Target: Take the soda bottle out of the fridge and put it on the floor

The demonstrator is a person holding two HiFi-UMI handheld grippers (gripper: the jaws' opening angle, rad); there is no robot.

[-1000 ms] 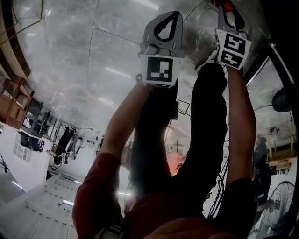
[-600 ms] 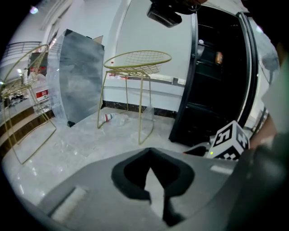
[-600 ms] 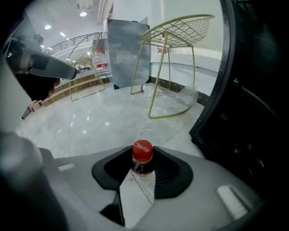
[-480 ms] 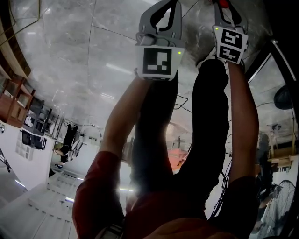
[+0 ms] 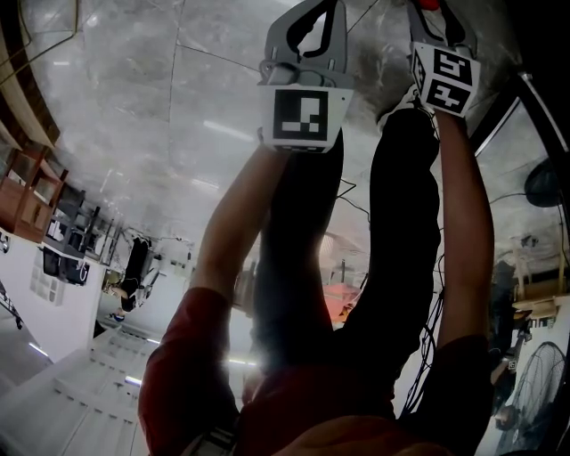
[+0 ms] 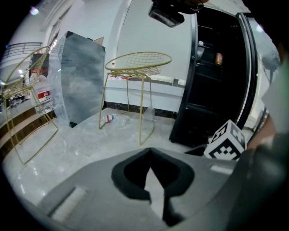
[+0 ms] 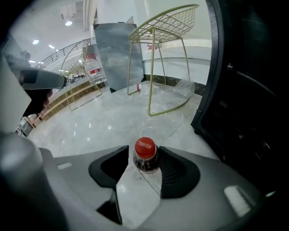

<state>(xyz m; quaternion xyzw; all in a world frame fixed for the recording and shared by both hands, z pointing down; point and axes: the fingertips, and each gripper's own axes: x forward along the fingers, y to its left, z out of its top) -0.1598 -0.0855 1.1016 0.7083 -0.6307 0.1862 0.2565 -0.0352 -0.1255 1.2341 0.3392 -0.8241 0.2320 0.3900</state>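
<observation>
The soda bottle, dark with a red cap, stands upright on the pale marble floor. My right gripper is around its neck and its jaws are opening; a thin gap shows beside the cap. In the head view the right gripper is at the top edge past the person's right leg, with a bit of red cap showing. My left gripper hangs to its left, shut and empty. In the left gripper view its tips meet over bare floor.
The black fridge stands just right of the bottle, its dark inside showing. A gold wire chair and a grey slab stand further off, with a small bottle lying on the floor.
In the head view both grippers have shifted slightly up and away from the body. The right gripper's marker cube has turned a little.
</observation>
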